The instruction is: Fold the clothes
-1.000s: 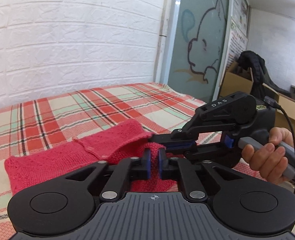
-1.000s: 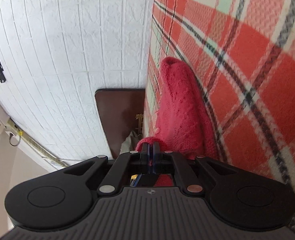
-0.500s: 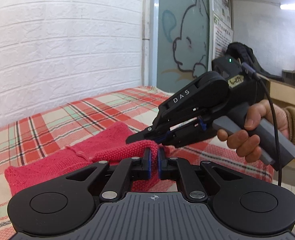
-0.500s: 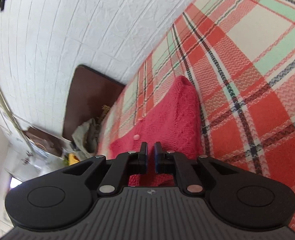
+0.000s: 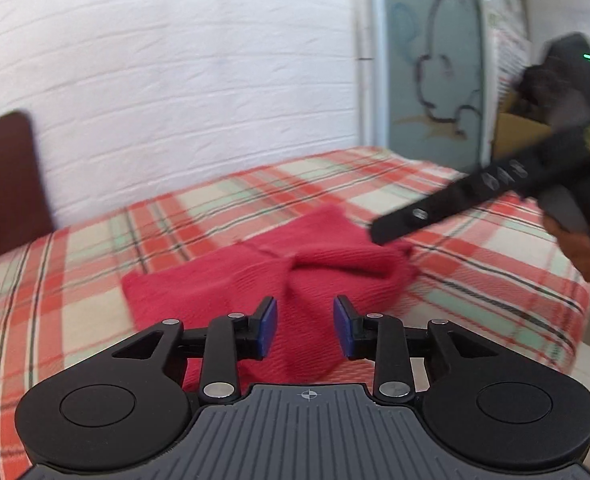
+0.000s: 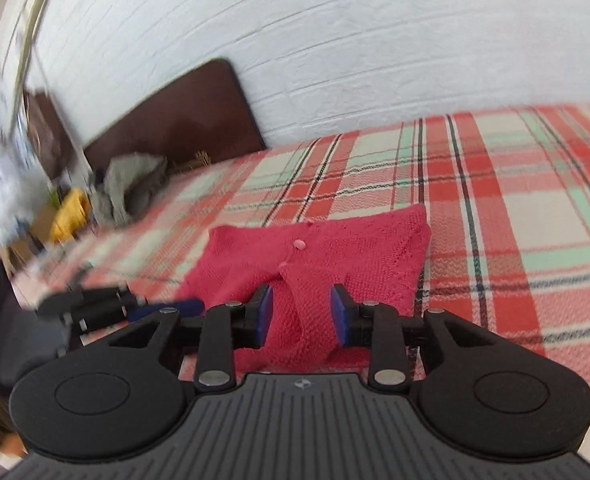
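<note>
A red knitted garment (image 5: 295, 276) lies folded into a compact bundle on the plaid bedcover (image 5: 95, 280); a pink button shows on it in the right wrist view (image 6: 299, 244). My left gripper (image 5: 305, 326) hovers just above its near edge, open, with nothing between the blue pads. My right gripper (image 6: 302, 314) is likewise open over the garment (image 6: 315, 256), holding nothing. In the left wrist view the right gripper's body comes in from the right, its tip near the garment's far right corner, held by a hand (image 5: 583, 248). The left gripper appears blurred at the left of the right wrist view.
A white brick wall (image 5: 175, 80) runs behind the bed. A dark brown headboard (image 6: 175, 124) stands at the bed's end, with grey cloth (image 6: 131, 188) and a yellow object (image 6: 69, 216) beside it. A door with a cartoon drawing (image 5: 435, 80) is at the right.
Both grippers were shut on the garment's edge; they have let go and now stand open, pulled back. The garment has dropped into a folded bundle. The right gripper swung round to face the bed.
</note>
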`<state>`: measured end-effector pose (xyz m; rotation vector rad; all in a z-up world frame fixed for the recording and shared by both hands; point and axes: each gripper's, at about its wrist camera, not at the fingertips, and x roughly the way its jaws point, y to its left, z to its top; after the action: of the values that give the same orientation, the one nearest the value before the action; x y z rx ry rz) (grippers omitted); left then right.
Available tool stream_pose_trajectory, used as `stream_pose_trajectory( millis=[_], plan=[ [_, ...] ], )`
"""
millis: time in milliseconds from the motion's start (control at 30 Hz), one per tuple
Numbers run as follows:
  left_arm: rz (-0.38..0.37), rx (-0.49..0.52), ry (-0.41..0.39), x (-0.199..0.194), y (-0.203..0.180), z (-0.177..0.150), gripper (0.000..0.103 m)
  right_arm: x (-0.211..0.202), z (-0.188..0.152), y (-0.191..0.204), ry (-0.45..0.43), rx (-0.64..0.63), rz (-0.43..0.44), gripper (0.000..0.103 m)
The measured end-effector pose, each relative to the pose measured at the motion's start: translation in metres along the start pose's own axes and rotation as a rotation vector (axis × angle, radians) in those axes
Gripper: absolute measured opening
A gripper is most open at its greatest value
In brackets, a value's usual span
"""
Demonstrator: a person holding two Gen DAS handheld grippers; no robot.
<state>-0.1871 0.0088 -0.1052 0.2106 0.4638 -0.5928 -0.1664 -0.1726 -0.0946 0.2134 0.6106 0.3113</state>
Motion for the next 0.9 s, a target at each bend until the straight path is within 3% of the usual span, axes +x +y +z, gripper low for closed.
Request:
stream_pose_trajectory(
  millis=[267,433,467,500,533,700,900],
  plan=[
    [0.126,0.163,0.066,0.018,-0.027,-0.009,0.048,0.011,-0.014,0.030,0.053,-0.223,-0.150,0.038],
    [0.160,0.142,0.080,0.019,-0.024,-0.013,0.049,0.020,-0.020,0.030,0.099,-0.239,-0.196,0.035],
    [0.170,0.137,0.093,0.020,-0.022,-0.014,0.029,0.021,-0.021,0.030,0.106,-0.250,-0.196,0.027],
    [0.182,0.137,0.103,0.021,-0.019,-0.014,0.008,0.021,-0.022,0.031,0.113,-0.264,-0.196,0.004],
    [0.192,0.140,0.098,0.020,-0.017,-0.013,0.004,0.019,-0.022,0.034,0.097,-0.298,-0.214,0.005],
    [0.249,0.153,0.037,0.006,-0.005,-0.003,0.003,0.008,-0.023,0.049,0.023,-0.460,-0.276,0.005],
    [0.239,0.170,0.041,0.007,-0.007,-0.015,0.006,0.025,-0.042,0.049,0.064,-0.519,-0.290,0.006]
  ],
)
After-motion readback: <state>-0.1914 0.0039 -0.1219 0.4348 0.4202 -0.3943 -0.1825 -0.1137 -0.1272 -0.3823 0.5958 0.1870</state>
